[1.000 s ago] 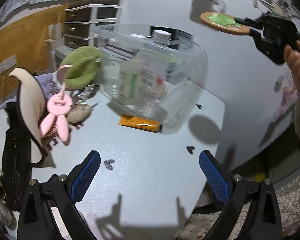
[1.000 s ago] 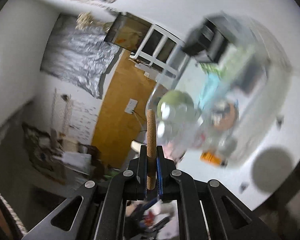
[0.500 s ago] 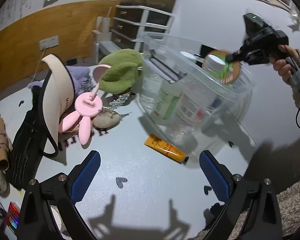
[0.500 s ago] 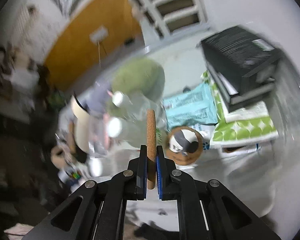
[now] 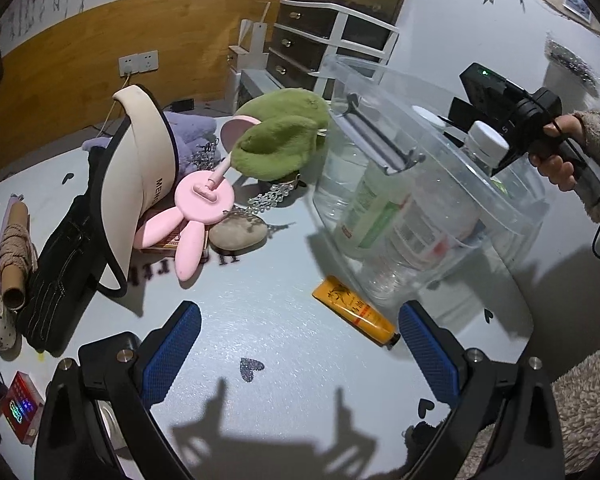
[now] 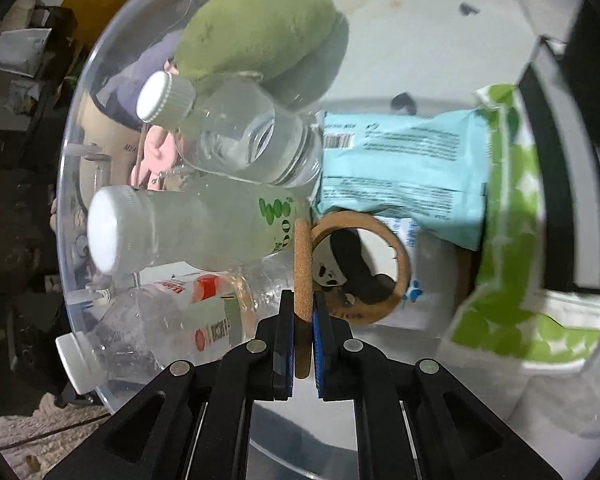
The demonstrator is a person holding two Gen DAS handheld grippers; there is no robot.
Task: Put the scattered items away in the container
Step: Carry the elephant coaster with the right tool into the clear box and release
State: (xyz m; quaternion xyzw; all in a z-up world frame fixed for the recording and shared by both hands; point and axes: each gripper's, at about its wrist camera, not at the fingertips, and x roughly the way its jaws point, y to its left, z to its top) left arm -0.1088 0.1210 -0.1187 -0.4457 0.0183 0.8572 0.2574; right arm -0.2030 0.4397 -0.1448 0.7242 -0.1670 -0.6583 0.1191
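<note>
My right gripper (image 6: pixel 302 304) is shut on a cork coaster (image 6: pixel 302 256), held edge-on and lowered inside the clear plastic container (image 5: pixel 512 216). The container holds several plastic bottles (image 6: pixel 204 232), a panda cork coaster (image 6: pixel 360 268), a teal packet (image 6: pixel 404 172) and a green-patterned pack (image 6: pixel 508 216). My left gripper (image 5: pixel 298 344) is open and empty above the grey table (image 5: pixel 260 320), just in front of an orange tube (image 5: pixel 354 310). A green plush (image 5: pixel 282 136), a pink bunny fan (image 5: pixel 198 208), a stone (image 5: pixel 238 232) and a cream cap (image 5: pixel 146 168) lie left of the container.
A black pouch (image 5: pixel 60 256), a cardboard roll (image 5: pixel 14 248) and a small red box (image 5: pixel 20 406) lie at the table's left edge. A drawer unit (image 5: pixel 328 36) stands behind the table. A rug (image 5: pixel 584 392) lies at the lower right.
My right gripper has swung the coaster from above the table down into the container. My left gripper's view has shifted left, bringing more of the scattered items into sight.
</note>
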